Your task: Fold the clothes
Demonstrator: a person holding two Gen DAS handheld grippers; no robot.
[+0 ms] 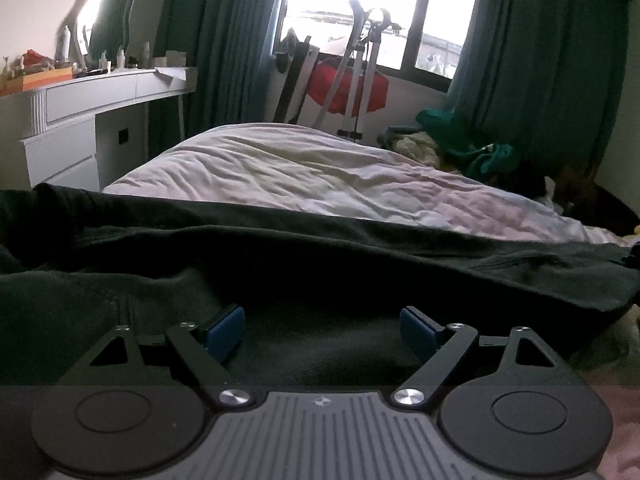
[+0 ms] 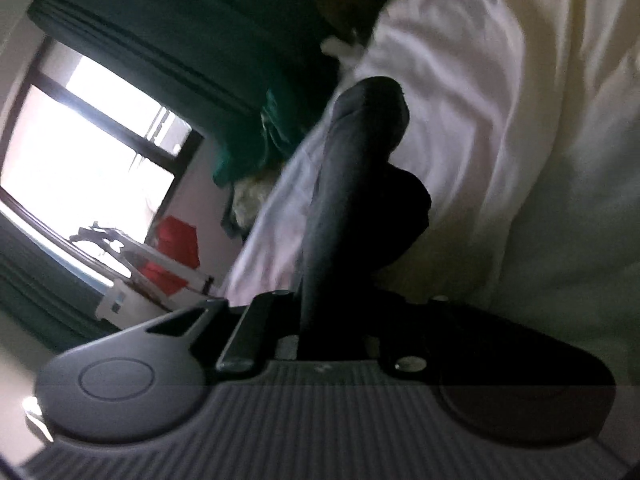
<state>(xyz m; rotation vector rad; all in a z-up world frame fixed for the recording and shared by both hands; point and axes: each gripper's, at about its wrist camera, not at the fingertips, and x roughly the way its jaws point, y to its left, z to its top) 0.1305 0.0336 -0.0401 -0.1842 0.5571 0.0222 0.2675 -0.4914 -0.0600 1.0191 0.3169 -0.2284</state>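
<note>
A dark green-black garment (image 1: 280,264) lies spread across the near part of the bed. My left gripper (image 1: 322,320) is open, its blue pads (image 1: 224,330) resting low on the fabric with cloth between them. In the right wrist view, tilted sideways, my right gripper (image 2: 336,320) is shut on a dark sleeve or fold of the garment (image 2: 352,184), which runs away from the jaws over the white bedding. The right fingertips are hidden by the cloth.
The bed has a rumpled white duvet (image 1: 304,176). A white dresser with a mirror (image 1: 92,100) stands at the left. A clothes rack with a red item (image 1: 352,80) stands by the window. A heap of clothes (image 1: 452,144) lies at the far right.
</note>
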